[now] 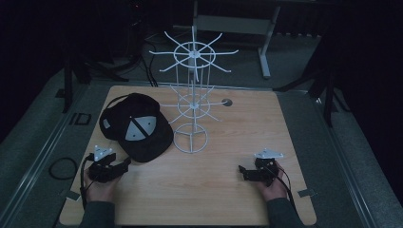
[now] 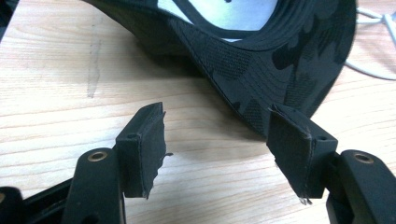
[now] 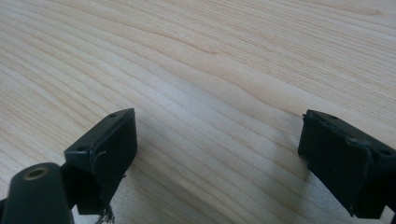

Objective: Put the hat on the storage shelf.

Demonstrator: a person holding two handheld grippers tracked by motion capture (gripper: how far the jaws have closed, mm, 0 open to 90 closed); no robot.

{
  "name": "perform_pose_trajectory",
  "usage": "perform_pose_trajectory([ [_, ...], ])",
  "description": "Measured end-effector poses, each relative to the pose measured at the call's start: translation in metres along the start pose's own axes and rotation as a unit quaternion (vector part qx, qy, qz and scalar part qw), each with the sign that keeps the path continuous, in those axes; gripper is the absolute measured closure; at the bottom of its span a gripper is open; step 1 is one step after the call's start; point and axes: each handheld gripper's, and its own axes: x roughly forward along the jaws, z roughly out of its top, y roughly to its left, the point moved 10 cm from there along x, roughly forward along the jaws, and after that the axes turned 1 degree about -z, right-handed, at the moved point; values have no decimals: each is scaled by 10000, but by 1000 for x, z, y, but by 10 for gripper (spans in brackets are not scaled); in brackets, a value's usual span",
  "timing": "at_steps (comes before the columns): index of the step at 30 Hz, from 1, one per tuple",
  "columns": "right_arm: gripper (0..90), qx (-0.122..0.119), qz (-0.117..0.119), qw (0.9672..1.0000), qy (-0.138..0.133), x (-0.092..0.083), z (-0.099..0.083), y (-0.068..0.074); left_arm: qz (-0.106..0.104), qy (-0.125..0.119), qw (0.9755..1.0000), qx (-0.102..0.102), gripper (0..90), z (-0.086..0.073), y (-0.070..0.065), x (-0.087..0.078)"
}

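One wooden table [image 1: 209, 190], lit dimly in the high view. On it: two black caps and one white wire rack [image 1: 191, 102].

Caps: the two lie at the table's left rear, overlapping. The front cap [image 1: 142, 130] lies upside down, pale lining and dark seam tape showing, brim toward the near edge. The rear cap [image 1: 116, 116] sits partly under it, to its left; a small pale tag shows on its side. In the left gripper view the front cap [image 2: 275, 70] has a dark camouflage pattern on the brim, with rows of stitching.

Rack: stands upright just right of the caps, near the table's centre rear. One round base ring, one central post, two tiers of radiating hook arms. I cannot tell whether its base touches the front cap's brim.

Grippers: two, one per hand. The left gripper [image 1: 122, 165] rests low at the table's left front, pointing at the front cap's brim. Its jaws are spread apart with bare wood between them; the brim edge lies just ahead of one pad [image 2: 292, 135], very close, contact not resolvable. Nothing is clamped.

The right gripper [image 1: 243, 172] rests at the right front, well apart from caps and rack. In the right gripper view its jaws stand wide, released, over bare wood [image 3: 210, 93].

Two forearms in dark sleeves enter from the near edge.
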Motion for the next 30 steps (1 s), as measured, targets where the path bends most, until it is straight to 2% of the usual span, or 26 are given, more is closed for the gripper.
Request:
perform_pose_trajectory([
  [7, 115, 1, 0, 10000, -1, 0, 0, 0, -153, 51, 9998, 106, 360, -1, -9, 4],
  [12, 115, -2, 5, 10000, -5, 0, 0, 0, -261, 2, 9995, 197, 359, 3, -10, 10],
  [20, 115, -7, 2, 10000, -5, 0, 0, 0, -434, -48, 9990, 49, 355, 10, -8, 18],
  [30, 115, 0, 6, 10000, 4, 0, 0, 0, -477, -56, 9988, -1, 352, 17, -10, 25],
])
